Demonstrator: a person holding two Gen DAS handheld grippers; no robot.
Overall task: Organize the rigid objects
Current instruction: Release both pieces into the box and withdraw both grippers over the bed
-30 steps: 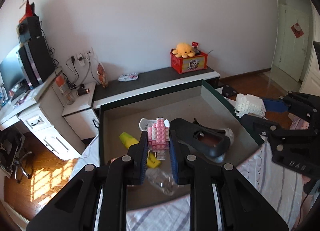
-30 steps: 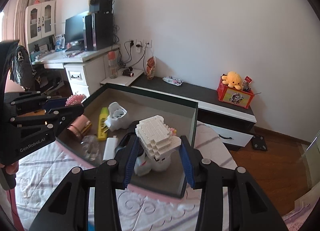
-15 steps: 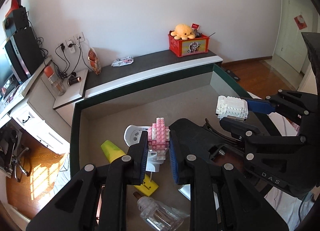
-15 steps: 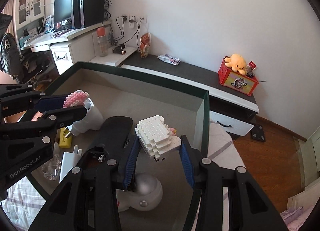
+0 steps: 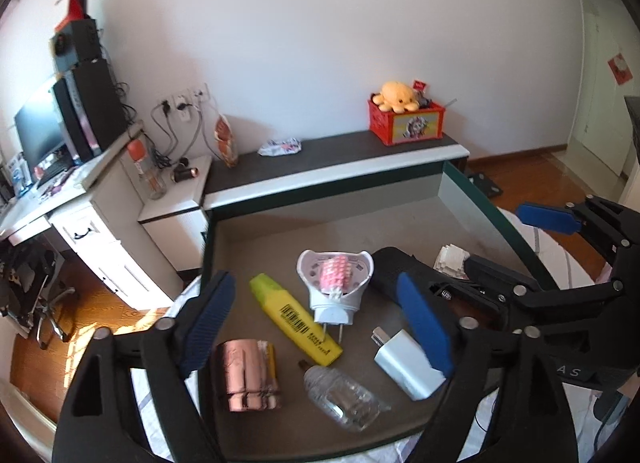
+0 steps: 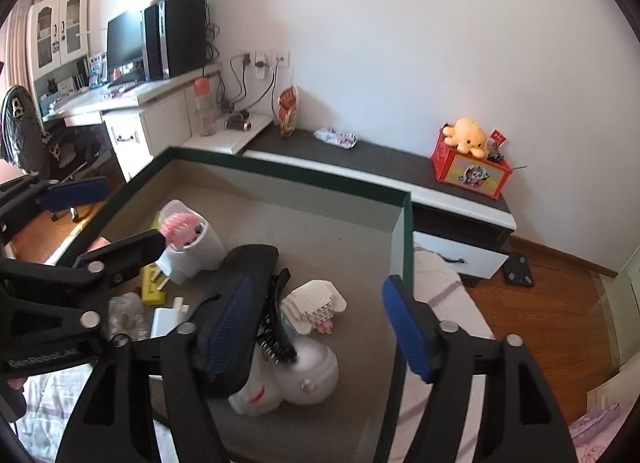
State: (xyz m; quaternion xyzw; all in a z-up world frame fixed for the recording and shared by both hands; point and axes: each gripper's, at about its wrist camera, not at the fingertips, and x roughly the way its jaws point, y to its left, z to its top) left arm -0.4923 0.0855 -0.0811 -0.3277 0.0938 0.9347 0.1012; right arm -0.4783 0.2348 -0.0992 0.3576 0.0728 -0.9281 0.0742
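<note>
Left wrist view: the pink block toy (image 5: 335, 278) is lying on the white plug-in holder (image 5: 335, 290) inside the box (image 5: 496, 231), the white block toy (image 6: 314, 305) nearby. Both 2-finger grippers, left gripper (image 5: 316, 327) and right gripper (image 6: 320, 323), have just been opening, jaws apart and empty: release step. Next, I judge, withdrawing upward cleanly.

Bright daylight fills both views, with a sunlit patch on the wooden floor (image 5: 60, 347) at left. Fisheye bending and dark vignetting mark the edges; slight softness throughout.

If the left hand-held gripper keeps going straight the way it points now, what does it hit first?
Probably the yellow highlighter lying in the box, between the open jaws of the left hand-held gripper; the white plug-in holder sits just beyond. Depth is uncertain.
</note>
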